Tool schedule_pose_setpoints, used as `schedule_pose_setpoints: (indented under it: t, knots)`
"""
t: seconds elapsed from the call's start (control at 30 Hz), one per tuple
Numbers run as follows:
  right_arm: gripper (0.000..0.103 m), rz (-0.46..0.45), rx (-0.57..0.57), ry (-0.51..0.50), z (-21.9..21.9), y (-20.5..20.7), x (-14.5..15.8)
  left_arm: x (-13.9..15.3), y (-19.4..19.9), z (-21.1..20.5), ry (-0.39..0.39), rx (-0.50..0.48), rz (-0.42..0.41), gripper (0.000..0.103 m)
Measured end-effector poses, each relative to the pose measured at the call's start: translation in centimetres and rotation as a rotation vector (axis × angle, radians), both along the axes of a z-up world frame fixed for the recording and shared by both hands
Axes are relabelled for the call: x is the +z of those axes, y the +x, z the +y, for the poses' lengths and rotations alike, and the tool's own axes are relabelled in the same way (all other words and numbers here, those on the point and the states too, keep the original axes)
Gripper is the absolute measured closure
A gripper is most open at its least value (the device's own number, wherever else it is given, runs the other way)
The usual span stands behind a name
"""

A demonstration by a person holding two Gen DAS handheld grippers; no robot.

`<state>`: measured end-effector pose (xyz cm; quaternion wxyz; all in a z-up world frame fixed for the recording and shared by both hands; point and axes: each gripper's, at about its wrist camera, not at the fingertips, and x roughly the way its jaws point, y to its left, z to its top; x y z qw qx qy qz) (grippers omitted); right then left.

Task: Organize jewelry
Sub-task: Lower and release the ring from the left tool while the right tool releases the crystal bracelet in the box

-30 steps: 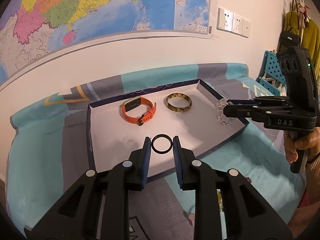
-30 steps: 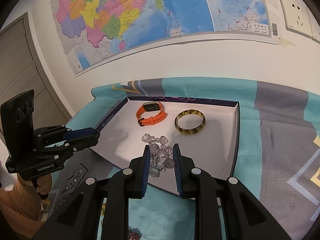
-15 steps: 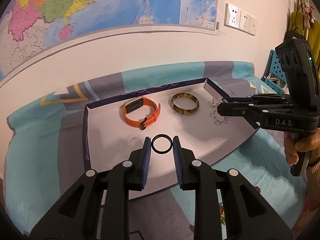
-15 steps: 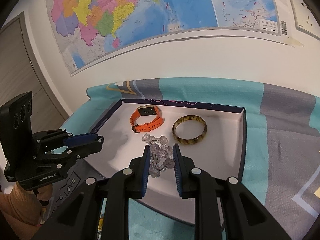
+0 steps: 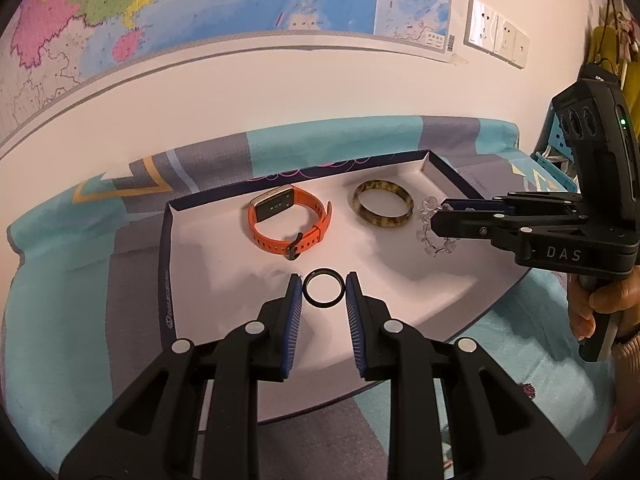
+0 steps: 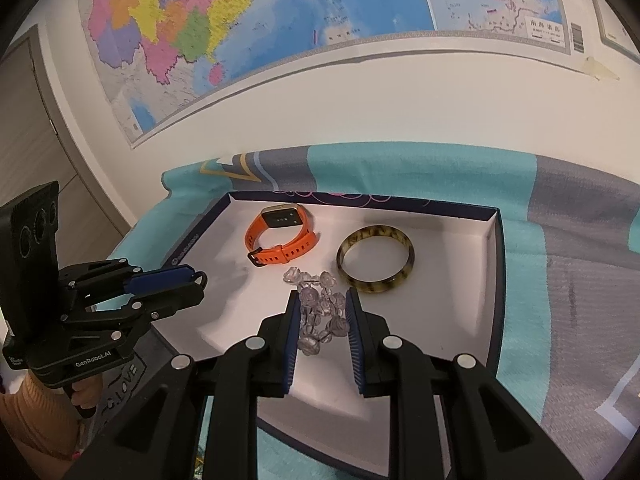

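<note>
Both hands are mid-placement over the shallow white tray (image 5: 400,308). The left tool (image 5: 323,294) pinches a thin black ring (image 5: 323,290) between its blue pads, held over the tray's near half, just in front of the orange smartwatch (image 5: 288,224). The right tool (image 6: 322,320) grips a clear bead bracelet (image 6: 320,312) beside the tortoiseshell bangle (image 6: 376,258). Next, I'd guess, each must lower onto bare tray floor and let go without nudging its neighbours.

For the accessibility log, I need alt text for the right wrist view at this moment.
The right gripper holds a clear bead bracelet over a shallow white tray, where an orange watch and a mottled brown bangle lie. The left gripper reaches in from the left, under a wall map.
</note>
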<state>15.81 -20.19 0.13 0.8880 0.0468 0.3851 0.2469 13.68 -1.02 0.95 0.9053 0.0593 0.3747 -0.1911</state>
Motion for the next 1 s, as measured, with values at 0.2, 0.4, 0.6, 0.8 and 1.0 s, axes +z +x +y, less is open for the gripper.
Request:
schedule_pose_setpoints:
  t: [0.2, 0.4, 0.6, 0.8, 1.0]
  knots:
    - [0.082, 0.017, -0.007, 0.0, 0.2, 0.7, -0.5, -0.5, 0.8, -0.1, 0.005, 0.004, 0.02, 0.08]
    - [0.082, 0.038, -0.012, -0.006, 0.5, 1.4, -1.1, -1.0, 1.8, -0.3, 0.017, 0.015, 0.037, 0.08]
    - [0.082, 0.064, -0.025, -0.018, 0.8, 2.1, -1.9, -1.8, 2.9, -0.7, 0.031, 0.024, 0.062, 0.08]
    - [0.082, 0.082, -0.038, -0.028, 0.9, 2.6, -2.5, -2.6, 3.7, -0.7, 0.038, 0.038, 0.083, 0.08]
    - [0.078, 0.081, -0.04, -0.038, 1.3, 2.7, -2.8, -3.2, 4.2, -0.6, 0.047, 0.052, 0.097, 0.08]
